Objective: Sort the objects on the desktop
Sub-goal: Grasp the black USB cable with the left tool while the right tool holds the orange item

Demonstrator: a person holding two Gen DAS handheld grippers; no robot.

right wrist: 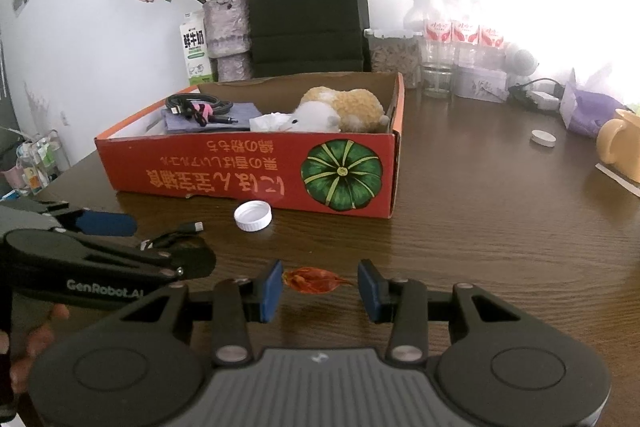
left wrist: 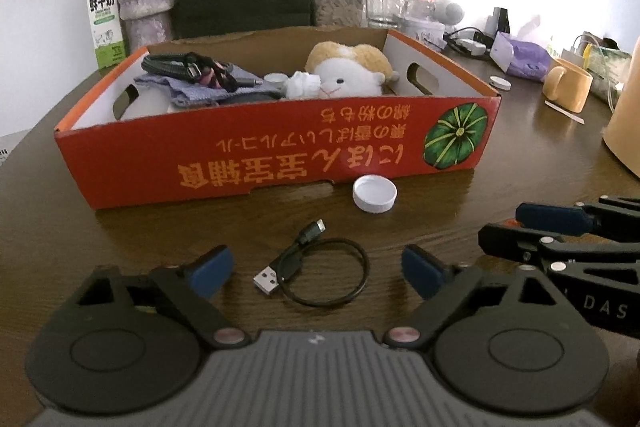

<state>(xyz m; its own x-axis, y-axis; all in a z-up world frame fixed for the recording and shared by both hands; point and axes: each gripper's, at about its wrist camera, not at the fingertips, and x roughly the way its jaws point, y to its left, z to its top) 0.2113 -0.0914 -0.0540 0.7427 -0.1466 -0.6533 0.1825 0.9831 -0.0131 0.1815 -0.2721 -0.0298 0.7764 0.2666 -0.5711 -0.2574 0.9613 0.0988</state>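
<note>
My left tool [left wrist: 316,269] spread wide around the black USB cable [left wrist: 320,273], pads clear, my right tool [right wrist: 320,287] half-spread astride an orange wrapper [right wrist: 316,279], not pinching, both on the counter [right wrist: 480,227].

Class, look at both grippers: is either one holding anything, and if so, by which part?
Nothing is held. The left gripper stands open over the coiled black USB cable; the right gripper is open around the crumpled orange wrapper, pads not touching.
</note>
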